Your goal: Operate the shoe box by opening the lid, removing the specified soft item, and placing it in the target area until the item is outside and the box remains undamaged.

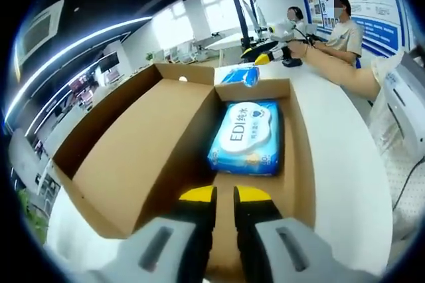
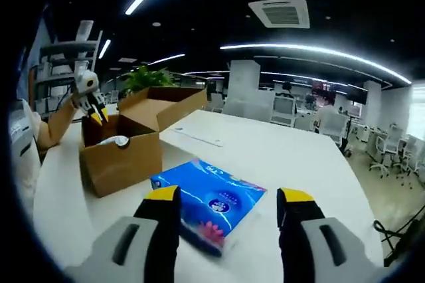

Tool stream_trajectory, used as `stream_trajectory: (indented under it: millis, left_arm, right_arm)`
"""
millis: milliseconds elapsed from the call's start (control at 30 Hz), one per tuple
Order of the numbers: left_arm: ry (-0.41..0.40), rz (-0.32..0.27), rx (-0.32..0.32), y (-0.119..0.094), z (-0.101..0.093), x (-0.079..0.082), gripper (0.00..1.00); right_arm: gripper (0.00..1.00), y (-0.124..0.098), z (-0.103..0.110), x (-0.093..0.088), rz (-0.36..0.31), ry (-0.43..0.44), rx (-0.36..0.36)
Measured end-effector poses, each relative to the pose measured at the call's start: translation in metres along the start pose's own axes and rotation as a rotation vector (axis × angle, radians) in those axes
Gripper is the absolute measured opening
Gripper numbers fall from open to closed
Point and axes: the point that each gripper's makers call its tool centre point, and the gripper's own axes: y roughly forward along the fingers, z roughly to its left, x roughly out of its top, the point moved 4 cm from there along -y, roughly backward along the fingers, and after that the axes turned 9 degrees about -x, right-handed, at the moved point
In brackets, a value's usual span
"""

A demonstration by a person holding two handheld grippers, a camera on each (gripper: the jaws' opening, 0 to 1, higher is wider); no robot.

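Note:
The cardboard shoe box [image 1: 133, 157] stands on the white table with its lid folded back to the left. Inside, against the right wall, lies a blue and white soft wipes pack [image 1: 249, 137]. My left gripper [image 1: 224, 196] hovers over the box's near end, jaws shut with nothing between them. In the right gripper view a blue tissue pack [image 2: 209, 203] lies flat on the table, just ahead of my open right gripper [image 2: 229, 200] and touching neither jaw. The same blue tissue pack [image 1: 240, 75] shows beyond the box's far wall, with the right gripper [image 1: 265, 57] behind it.
The box [image 2: 126, 143] sits left of the tissue pack, with the left gripper [image 2: 93, 107] above it. A white strip [image 2: 199, 138] lies further back on the table [image 2: 285, 157]. People [image 1: 342, 27] sit at the far side. Office desks and chairs stand beyond.

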Motion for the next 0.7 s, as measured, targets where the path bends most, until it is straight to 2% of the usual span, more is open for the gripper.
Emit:
stream_trajectory:
  millis: [100,133,200,267,367,467,700]
  left_arm:
    - [-0.004,-0.016,0.002,0.001,0.001,0.002,0.10]
    - [-0.003,-0.018,0.002,0.001,0.001,0.002,0.10]
    - [-0.001,-0.019,0.001,0.002,0.002,0.002,0.10]
    - [-0.001,-0.024,0.003,0.003,0.002,0.003,0.10]
    - [0.002,-0.031,0.005,0.003,0.003,0.004,0.10]
    - [0.004,-0.035,-0.001,0.005,0.001,0.004,0.10]
    - [0.011,-0.027,-0.002,0.007,0.001,0.003,0.10]
  right_arm:
    - [0.63,0.002,0.008,-0.012,0.022,-0.011,0.022]
    - [0.64,0.003,0.012,-0.019,0.052,-0.006,0.045]
    - [0.66,0.007,0.012,-0.028,0.102,-0.044,0.036]
    - [0.65,0.015,0.013,-0.033,0.114,-0.068,0.020]
    - [0.64,0.021,0.017,-0.039,0.130,-0.060,0.040]
    - [0.63,0.026,0.016,-0.043,0.138,-0.064,0.027]
    - [0.62,0.028,0.014,-0.044,0.121,-0.037,0.034]
